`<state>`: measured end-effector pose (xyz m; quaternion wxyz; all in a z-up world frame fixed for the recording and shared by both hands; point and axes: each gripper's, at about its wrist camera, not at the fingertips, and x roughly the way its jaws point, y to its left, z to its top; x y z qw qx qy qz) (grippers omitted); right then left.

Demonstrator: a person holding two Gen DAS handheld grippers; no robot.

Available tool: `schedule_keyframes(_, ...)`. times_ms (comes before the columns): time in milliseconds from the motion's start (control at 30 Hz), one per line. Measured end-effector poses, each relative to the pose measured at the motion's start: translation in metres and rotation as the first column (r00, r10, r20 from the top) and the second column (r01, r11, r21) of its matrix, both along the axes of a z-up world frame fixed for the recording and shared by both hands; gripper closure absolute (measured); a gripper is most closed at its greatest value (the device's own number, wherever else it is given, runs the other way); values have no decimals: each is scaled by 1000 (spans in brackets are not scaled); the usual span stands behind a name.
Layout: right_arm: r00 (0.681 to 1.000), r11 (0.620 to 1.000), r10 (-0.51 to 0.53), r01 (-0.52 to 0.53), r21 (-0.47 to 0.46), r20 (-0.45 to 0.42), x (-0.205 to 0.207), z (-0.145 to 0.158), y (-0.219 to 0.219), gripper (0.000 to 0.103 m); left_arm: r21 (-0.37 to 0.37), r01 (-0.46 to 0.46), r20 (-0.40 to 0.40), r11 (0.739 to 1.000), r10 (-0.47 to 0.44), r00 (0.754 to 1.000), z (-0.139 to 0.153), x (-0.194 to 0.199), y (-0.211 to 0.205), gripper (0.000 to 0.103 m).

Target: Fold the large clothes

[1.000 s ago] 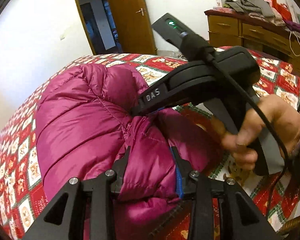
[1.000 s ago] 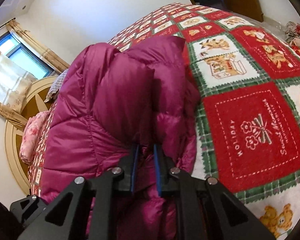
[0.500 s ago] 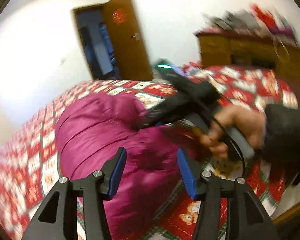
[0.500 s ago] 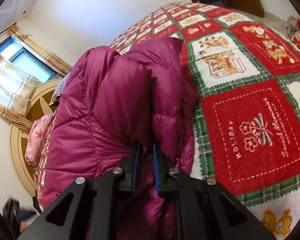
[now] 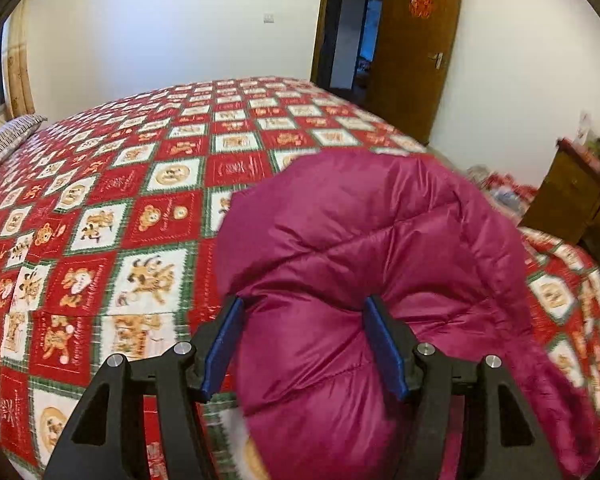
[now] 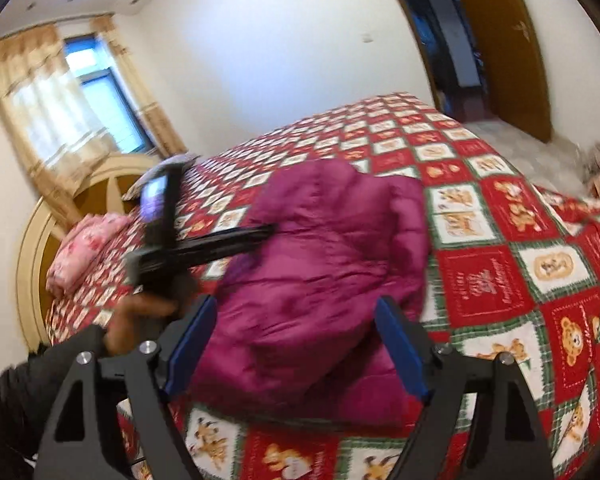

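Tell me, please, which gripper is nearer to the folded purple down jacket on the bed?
Left. The left gripper has open fingers straddling a puffed fold of the purple jacket. The right gripper, also open, sits back from the jacket, above the bedspread.

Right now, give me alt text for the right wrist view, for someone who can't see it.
An open right claw frames a folded magenta puffer jacket lying on a red Christmas patchwork bedspread. The left claw, blurred, reaches over the jacket from the left.

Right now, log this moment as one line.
left hand-held gripper open | right hand-held gripper open | purple down jacket folded, released on bed
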<state>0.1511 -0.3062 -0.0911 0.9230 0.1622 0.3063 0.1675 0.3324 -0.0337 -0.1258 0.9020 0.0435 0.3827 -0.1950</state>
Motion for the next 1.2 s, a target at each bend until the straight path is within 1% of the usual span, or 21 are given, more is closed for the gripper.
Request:
schedule_keyframes(33, 1000, 1000, 16, -16, -11, -7, 1, -3, 7, 28, 22, -2, 2, 1000, 2, 1000, -3, -2, -6, 40)
schedule_keyframes(133, 997, 993, 3, -12, -118, -74, 15, -25, 28, 57, 68, 3, 38, 998, -6, 999, -4, -10, -8, 40)
schedule_keyframes(167, 996, 987, -22, 8, -159, -92, 19, -34, 31, 77, 87, 16, 50, 996, -21, 999, -2, -14, -10, 40)
schedule_keyframes(200, 993, 984, -51, 32, -173, -104, 20, -40, 27, 82, 93, 24, 51, 995, -29, 998, -2, -13, -8, 40)
schedule_keyframes(267, 987, 989, -103, 88, -118, -120, 18, -49, 9, 85, 96, 39, 46, 995, -44, 998, -1, -14, -5, 40)
schedule_keyframes(333, 974, 986, -163, 157, -51, -156, 13, -60, -13, 85, 92, 37, 39, 995, -41, 998, -1, -11, -3, 39)
schedule_keyframes(367, 965, 983, -181, 185, 2, -191, 10, -70, -24, 85, 90, 32, 37, 995, -36, 999, -2, -10, -4, 38)
schedule_keyframes(433, 944, 963, -181, 228, 147, -278, 6, -101, -40, 85, 92, 19, 40, 996, -23, 999, -5, -10, -6, 36)
schedule_keyframes(500, 932, 945, -182, 254, 207, -314, 1, -120, -44, 89, 109, 17, 52, 994, -23, 998, -10, -12, -13, 33)
schedule_keyframes(533, 930, 943, -193, 264, 203, -313, -1, -125, -42, 89, 128, 10, 65, 992, -18, 998, -13, -15, -16, 33)
schedule_keyframes(633, 928, 964, -221, 254, 75, -300, 4, -118, -27, 89, 184, -21, 118, 983, -1, 993, -21, -22, -25, 32)
schedule_keyframes(667, 927, 968, -218, 246, 55, -306, 6, -115, -25, 88, 202, -25, 126, 979, -1, 992, -22, -23, -27, 32)
schedule_keyframes(733, 922, 975, -209, 224, 8, -326, 9, -106, -25, 78, 216, -21, 120, 976, -5, 993, -21, -22, -27, 32)
schedule_keyframes(767, 921, 975, -217, 222, -22, -325, 8, -98, -27, 66, 207, -18, 113, 978, -5, 994, -20, -22, -25, 32)
schedule_keyframes(800, 923, 972, -233, 226, -59, -305, 5, -87, -30, 63, 194, -16, 106, 981, -5, 994, -19, -21, -21, 32)
schedule_keyframes(867, 936, 961, -270, 248, -122, -226, -2, -59, -38, 63, 161, -8, 91, 987, -6, 996, -14, -20, -14, 32)
schedule_keyframes(933, 933, 940, -322, 295, -168, -163, 3, -33, -48, 63, 118, 3, 76, 993, -12, 997, -5, -21, -7, 32)
schedule_keyframes(1033, 937, 938, -331, 313, -146, -115, 24, -4, -54, 61, 81, 16, 92, 997, -23, 995, 11, -23, -1, 32)
schedule_keyframes(1100, 944, 943, -316, 301, -143, -97, 52, 12, -46, 61, 77, 7, 115, 997, -16, 993, 21, -23, 2, 29)
schedule_keyframes(1133, 949, 948, -297, 280, -149, -105, 71, 16, -39, 61, 73, 1, 125, 997, -10, 992, 26, -22, 4, 26)
schedule_keyframes(1200, 945, 950, -296, 276, -149, -140, 111, 11, -29, 61, 76, -29, 139, 997, 18, 990, 33, -13, 5, 23)
